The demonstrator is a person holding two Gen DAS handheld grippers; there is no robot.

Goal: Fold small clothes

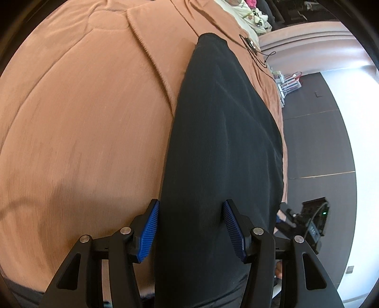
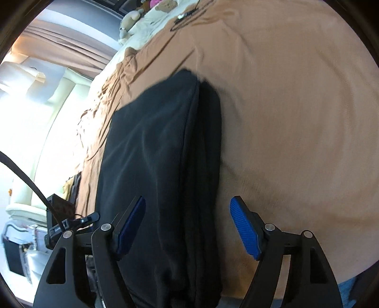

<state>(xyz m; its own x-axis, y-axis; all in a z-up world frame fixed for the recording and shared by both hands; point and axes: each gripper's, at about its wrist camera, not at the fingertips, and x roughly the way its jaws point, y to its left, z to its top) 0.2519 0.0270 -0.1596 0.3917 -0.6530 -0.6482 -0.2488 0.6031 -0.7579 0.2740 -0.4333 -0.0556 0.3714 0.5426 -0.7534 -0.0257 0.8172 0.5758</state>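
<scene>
A black ribbed garment (image 1: 225, 142) lies stretched out on a brown bedspread (image 1: 83, 118). In the left wrist view my left gripper (image 1: 190, 228) is open, its blue pads on either side of the garment's near end. In the right wrist view the same garment (image 2: 154, 154) lies doubled lengthwise, a folded edge running along its right side. My right gripper (image 2: 187, 227) is open and straddles that near end, not pinching the cloth.
The bed's edge runs close beside the garment, with dark floor (image 1: 319, 142) beyond. A black cable and small device (image 1: 251, 45) lie on the bedspread far off. Stuffed toys (image 2: 132, 19) and a cream pillow sit at the bed's head. A black box (image 2: 59, 208) stands beside the bed.
</scene>
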